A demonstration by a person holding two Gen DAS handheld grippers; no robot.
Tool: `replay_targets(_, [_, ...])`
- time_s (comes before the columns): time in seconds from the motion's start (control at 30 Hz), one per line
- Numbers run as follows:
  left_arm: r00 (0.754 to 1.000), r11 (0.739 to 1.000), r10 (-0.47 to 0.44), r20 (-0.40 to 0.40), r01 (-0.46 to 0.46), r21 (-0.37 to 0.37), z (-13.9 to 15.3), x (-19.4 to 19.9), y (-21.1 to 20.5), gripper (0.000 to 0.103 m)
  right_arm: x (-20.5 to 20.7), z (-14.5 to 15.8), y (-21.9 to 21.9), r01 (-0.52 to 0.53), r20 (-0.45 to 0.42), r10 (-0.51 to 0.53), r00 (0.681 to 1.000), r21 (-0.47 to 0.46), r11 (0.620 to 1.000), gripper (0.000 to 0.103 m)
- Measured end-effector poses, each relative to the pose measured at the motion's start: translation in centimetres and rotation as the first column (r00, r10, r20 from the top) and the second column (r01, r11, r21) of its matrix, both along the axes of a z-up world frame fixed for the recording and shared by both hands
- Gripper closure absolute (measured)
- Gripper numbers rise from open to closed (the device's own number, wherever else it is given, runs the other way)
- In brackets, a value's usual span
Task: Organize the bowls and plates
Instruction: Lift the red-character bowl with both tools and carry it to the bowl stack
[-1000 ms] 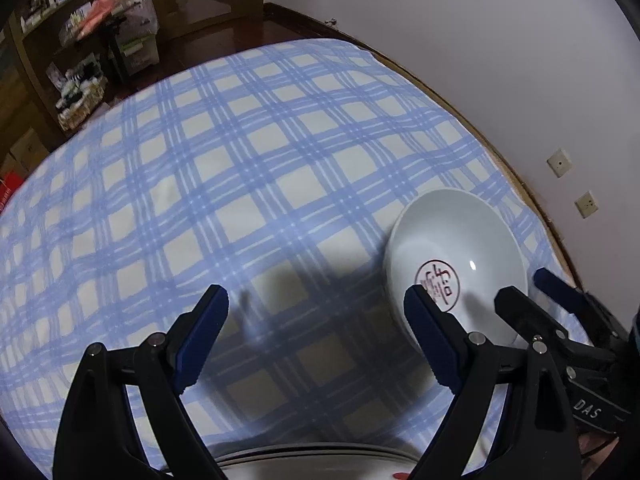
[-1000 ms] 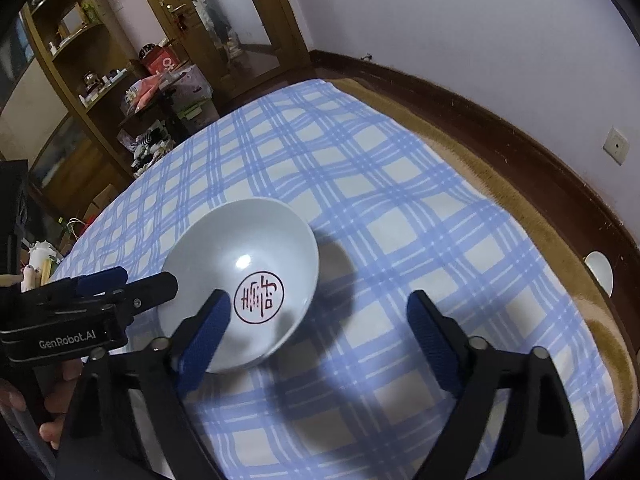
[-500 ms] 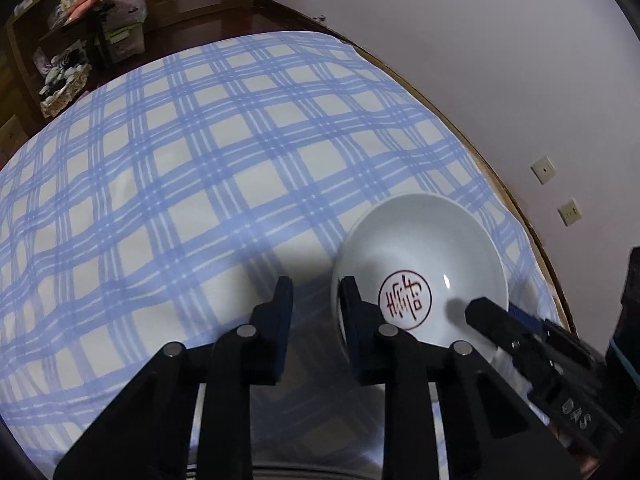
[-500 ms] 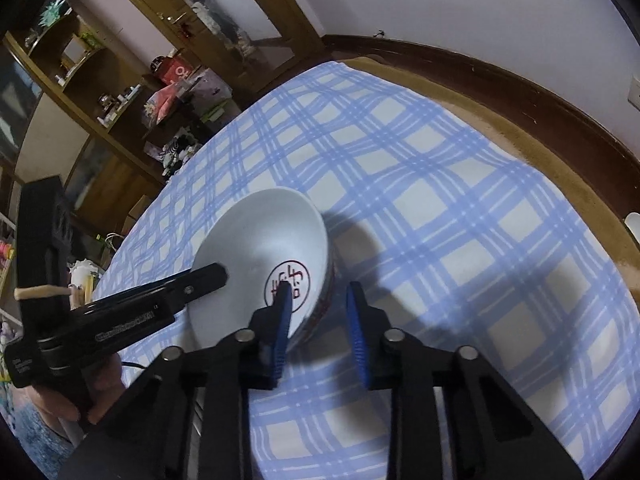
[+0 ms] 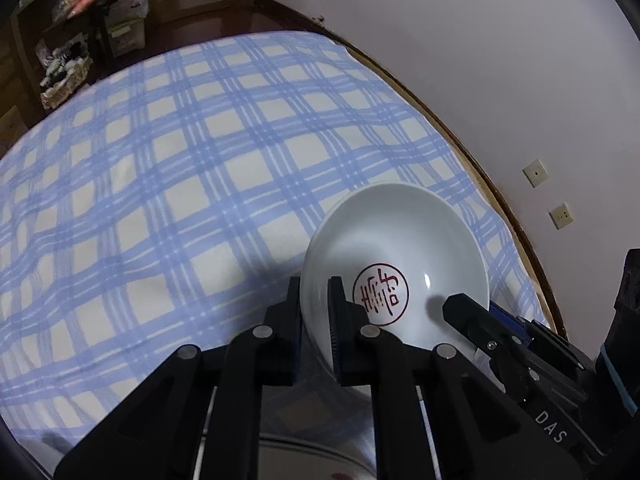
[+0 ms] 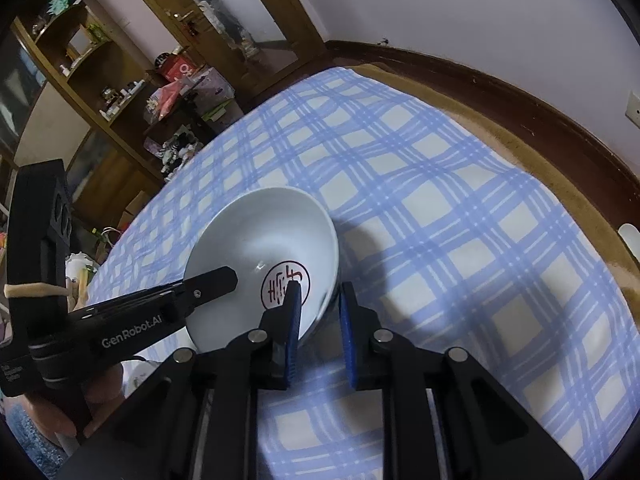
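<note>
Both tongs are clamping the rim of one white bowl (image 5: 394, 248).

Your left tongs (image 5: 315, 312) are pinching the bowl's left edge, one finger inside and one outside, while your right tongs (image 6: 319, 307) are gripping the opposite edge the same way. You are holding the bowl, with its red round mark (image 6: 285, 285), over the blue checked cloth (image 5: 168, 184).

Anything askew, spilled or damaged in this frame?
Nothing spilled or broken. The one oddity: the white bowl is pinched on opposite sides of its rim by both the left gripper and the right gripper, and sits tilted rather than flat over the checked cloth.
</note>
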State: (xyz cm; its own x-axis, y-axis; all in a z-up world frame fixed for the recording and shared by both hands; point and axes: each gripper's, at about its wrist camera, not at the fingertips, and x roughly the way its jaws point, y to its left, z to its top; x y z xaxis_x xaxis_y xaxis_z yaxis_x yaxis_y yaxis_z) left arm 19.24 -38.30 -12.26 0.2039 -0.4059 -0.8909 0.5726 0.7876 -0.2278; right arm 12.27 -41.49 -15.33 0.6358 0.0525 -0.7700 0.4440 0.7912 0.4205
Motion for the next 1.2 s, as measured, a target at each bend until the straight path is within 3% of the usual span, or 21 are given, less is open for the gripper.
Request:
replay_targets(0.27, [0.999,1.0,0.028,0.026,-0.028,-0.015,4.1,-1.4,3.3,0.092,-0.5,3.1,2.9,-0.03,0.054,0.032,0.998,-0.033,0.999,0.083])
replay_targets(0.53, [0.993,0.994,0.11,0.051,-0.11,0.004,8.3,-3.8,9.2,0.091,-0.8,7.3,7.2,-0.109,0.109,0.111,0.988,-0.019,0.994,0.083])
replay_targets(0.77, [0.979,0.98,0.199,0.049,-0.199,-0.001,10.7,-6.0,14.6,0.089,-1.1,11.3,12.3,-0.201,0.136,0.214,0.967,-0.103,0.974,0.083])
replay_targets(1.2, [0.947,0.951,0.307,0.1,-0.308,-0.006,14.0,-10.5,23.6,0.088,-3.1,13.0,20.2,-0.336,0.132,0.349,0.928,-0.108,0.936,0.084])
